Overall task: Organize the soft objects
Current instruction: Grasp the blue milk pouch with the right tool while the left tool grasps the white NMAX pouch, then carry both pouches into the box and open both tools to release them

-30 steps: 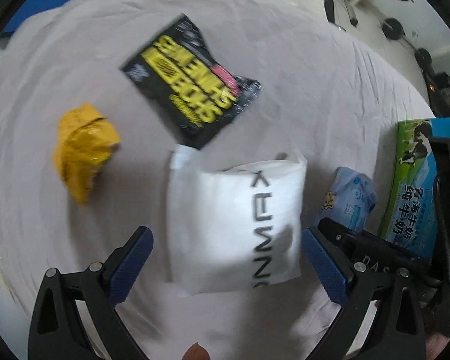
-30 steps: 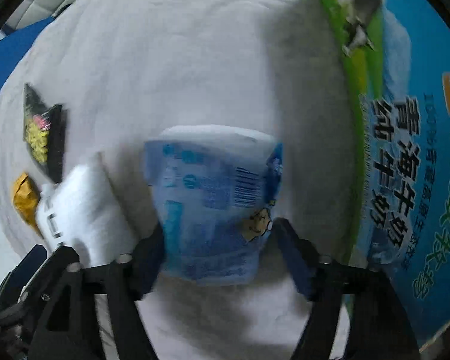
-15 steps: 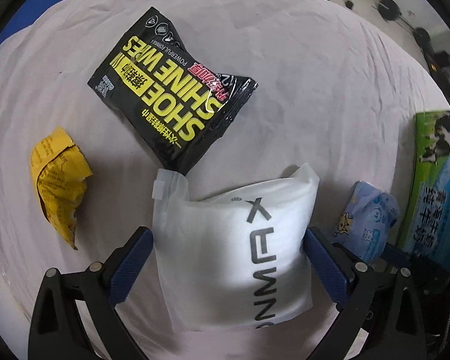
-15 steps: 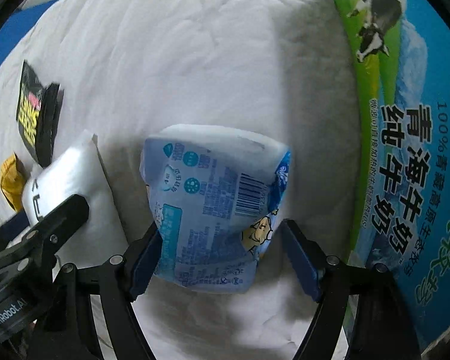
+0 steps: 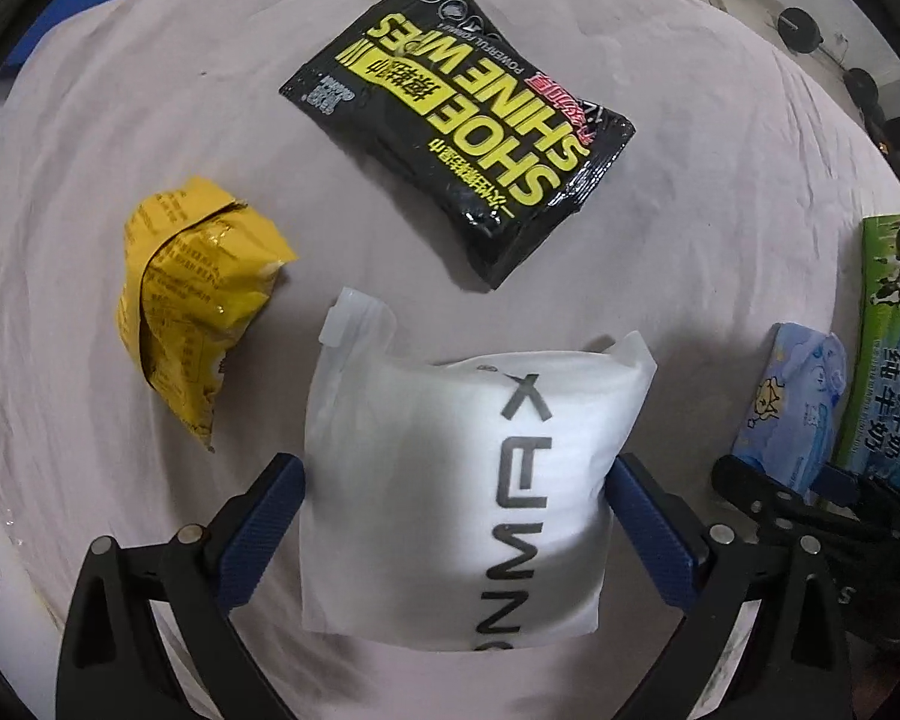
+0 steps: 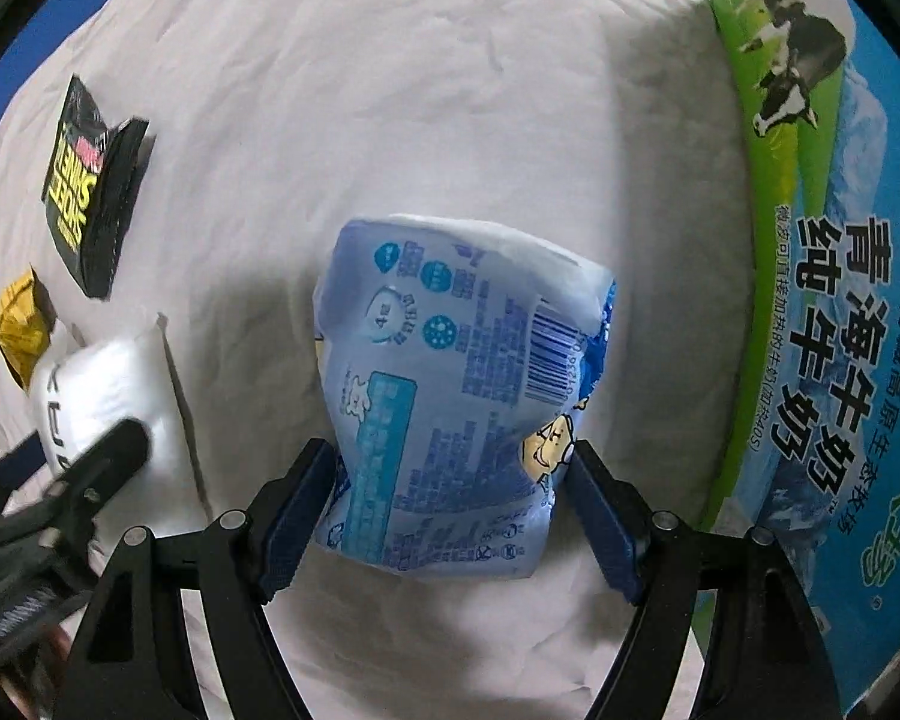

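A white soft pack (image 5: pixel 462 480) with grey letters lies on the pale sheet between the fingers of my left gripper (image 5: pixel 450 528); the blue pads touch its two sides. A light blue tissue pack (image 6: pixel 456 408) sits between the fingers of my right gripper (image 6: pixel 450 516), pinched in at the waist. The white pack (image 6: pixel 102 384) also shows at the left of the right wrist view, and the blue pack (image 5: pixel 792 408) at the right of the left wrist view.
A black shoe-wipes pouch (image 5: pixel 468 120) lies beyond the white pack, and a crumpled yellow packet (image 5: pixel 192 306) to its left. A green and blue milk carton box (image 6: pixel 840 300) stands close on the right of the blue pack. The pale sheet (image 6: pixel 390 90) covers the surface.
My left gripper has moved forward around the white pack and its pads now touch it. My right gripper has narrowed onto the blue pack, which now bulges above the pads.
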`<action>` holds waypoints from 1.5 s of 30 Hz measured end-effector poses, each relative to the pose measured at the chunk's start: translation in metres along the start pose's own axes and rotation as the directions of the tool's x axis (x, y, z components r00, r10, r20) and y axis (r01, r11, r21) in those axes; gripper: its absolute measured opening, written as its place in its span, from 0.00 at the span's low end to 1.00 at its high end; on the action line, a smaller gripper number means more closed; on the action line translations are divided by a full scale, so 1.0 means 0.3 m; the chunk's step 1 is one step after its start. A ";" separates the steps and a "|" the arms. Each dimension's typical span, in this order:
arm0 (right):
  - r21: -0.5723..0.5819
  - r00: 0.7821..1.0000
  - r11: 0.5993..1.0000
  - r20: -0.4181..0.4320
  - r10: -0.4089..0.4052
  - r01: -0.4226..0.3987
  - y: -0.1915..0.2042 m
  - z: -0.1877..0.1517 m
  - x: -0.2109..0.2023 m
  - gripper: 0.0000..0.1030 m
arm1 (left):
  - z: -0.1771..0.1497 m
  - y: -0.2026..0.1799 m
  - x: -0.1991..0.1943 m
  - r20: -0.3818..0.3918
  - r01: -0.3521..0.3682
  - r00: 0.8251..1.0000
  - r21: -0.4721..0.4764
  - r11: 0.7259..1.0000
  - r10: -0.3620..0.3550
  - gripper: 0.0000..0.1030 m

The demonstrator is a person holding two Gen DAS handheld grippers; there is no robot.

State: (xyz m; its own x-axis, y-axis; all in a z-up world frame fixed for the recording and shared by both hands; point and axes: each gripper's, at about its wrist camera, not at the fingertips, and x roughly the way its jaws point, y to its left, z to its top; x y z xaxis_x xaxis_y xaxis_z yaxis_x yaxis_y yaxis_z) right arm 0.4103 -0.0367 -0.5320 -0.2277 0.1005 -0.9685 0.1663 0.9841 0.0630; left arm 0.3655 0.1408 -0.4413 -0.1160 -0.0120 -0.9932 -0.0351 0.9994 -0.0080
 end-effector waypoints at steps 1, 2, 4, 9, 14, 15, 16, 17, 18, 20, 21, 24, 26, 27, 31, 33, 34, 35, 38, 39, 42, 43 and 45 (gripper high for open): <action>0.005 1.000 1.000 0.000 0.007 -0.007 -0.019 0.021 -0.009 0.78 | 0.000 -0.015 -0.003 0.004 -0.011 1.000 0.011 1.000 0.011 1.00; 0.006 1.000 1.000 0.002 0.010 -0.010 -0.018 0.021 -0.008 0.78 | -0.003 -0.047 0.001 0.010 -0.023 1.000 0.032 0.999 0.023 1.00; 0.004 1.000 1.000 0.002 0.007 -0.007 -0.008 0.020 -0.002 0.78 | -0.011 -0.060 0.003 0.025 -0.041 0.999 0.062 0.997 0.040 1.00; -0.022 1.000 1.000 0.019 -0.014 0.015 0.036 0.028 -0.006 0.73 | -0.023 -0.089 0.000 0.060 -0.065 0.996 0.101 0.993 0.059 0.98; -0.060 0.999 0.998 0.035 -0.028 0.031 0.075 -0.018 -0.027 0.58 | -0.079 -0.127 -0.026 0.114 -0.084 0.991 0.120 0.989 0.070 0.86; -0.069 0.999 0.997 0.038 -0.029 0.032 0.086 -0.019 -0.031 0.55 | -0.087 -0.137 -0.035 0.120 -0.086 0.990 0.116 0.990 0.072 0.85; -0.077 0.999 0.996 0.038 -0.032 0.035 0.094 -0.020 -0.030 0.52 | -0.094 -0.143 -0.041 0.126 -0.090 0.989 0.116 0.989 0.075 0.83; -0.081 0.999 0.996 0.038 -0.034 0.037 0.098 -0.023 -0.028 0.51 | -0.100 -0.145 -0.048 0.135 -0.091 0.988 0.110 0.990 0.075 0.80; -0.088 0.998 0.995 0.043 -0.036 0.039 0.108 -0.026 -0.033 0.49 | -0.104 -0.146 -0.049 0.139 -0.089 0.987 0.105 0.990 0.074 0.79; -0.102 0.998 0.994 0.054 -0.039 0.044 0.112 -0.038 -0.035 0.47 | -0.129 -0.142 -0.066 0.147 -0.078 0.987 0.087 0.993 0.064 0.76; -0.113 0.997 0.993 0.063 -0.040 0.047 0.125 -0.044 -0.044 0.46 | -0.140 -0.150 -0.084 0.148 -0.071 0.987 0.080 0.994 0.059 0.76; -0.133 0.996 0.990 0.085 -0.033 0.044 0.139 -0.055 -0.082 0.45 | -0.158 -0.105 -0.125 0.148 -0.031 0.989 0.043 0.999 0.024 0.75; -0.148 0.994 0.988 0.105 -0.023 0.039 0.155 -0.066 -0.114 0.45 | -0.171 -0.077 -0.152 0.156 -0.009 0.988 0.019 1.000 0.006 0.75; -0.159 0.993 0.987 0.116 -0.019 0.038 0.162 -0.074 -0.134 0.45 | -0.177 -0.069 -0.175 0.161 0.001 0.987 0.010 1.000 -0.003 0.75; -0.204 0.986 0.979 0.167 0.009 0.026 0.187 -0.117 -0.227 0.44 | -0.222 -0.007 -0.281 0.209 0.029 0.978 -0.022 0.999 -0.023 0.75; -0.226 0.982 0.974 0.186 0.030 0.013 0.198 -0.139 -0.286 0.44 | -0.236 0.008 -0.328 0.228 0.037 0.973 -0.034 0.999 -0.029 0.75; -0.233 0.980 0.972 0.194 0.041 0.006 0.197 -0.150 -0.310 0.44 | -0.247 0.019 -0.361 0.242 0.045 0.970 -0.039 0.998 -0.034 0.75; -0.239 0.978 0.971 0.201 0.049 0.000 0.192 -0.158 -0.334 0.44 | -0.279 0.019 -0.385 0.258 0.052 0.965 -0.042 0.998 -0.040 0.75; -0.259 0.970 0.966 0.229 0.077 -0.016 0.185 -0.199 -0.417 0.44 | -0.305 0.005 -0.471 0.301 0.076 0.952 -0.040 0.996 -0.060 0.75; -0.266 0.966 0.964 0.244 0.087 -0.020 0.175 -0.216 -0.455 0.44 | -0.324 -0.004 -0.507 0.316 0.088 0.946 -0.037 0.995 -0.072 0.75; -0.266 0.955 0.963 0.273 0.117 -0.042 0.088 -0.252 -0.515 0.44 | -0.333 -0.033 -0.566 0.345 0.141 0.930 -0.011 0.990 -0.129 0.75; -0.265 0.952 0.963 0.279 0.126 -0.050 0.042 -0.271 -0.536 0.44 | -0.329 -0.055 -0.582 0.351 0.148 0.926 -0.006 0.989 -0.137 0.75; -0.261 0.944 0.963 0.298 0.140 -0.061 -0.032 -0.292 -0.583 0.44 | -0.307 -0.103 -0.600 0.364 0.172 0.917 0.009 0.985 -0.164 0.75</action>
State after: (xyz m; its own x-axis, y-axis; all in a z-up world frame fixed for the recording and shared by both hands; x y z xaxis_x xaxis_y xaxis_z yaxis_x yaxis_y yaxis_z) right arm 0.3646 -0.0507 -0.3422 0.0945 0.1893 -0.9774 -0.0763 0.9802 0.1825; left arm 0.2961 0.1089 -0.2517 0.2610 -0.1623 -0.9516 -0.0459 0.9826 -0.1801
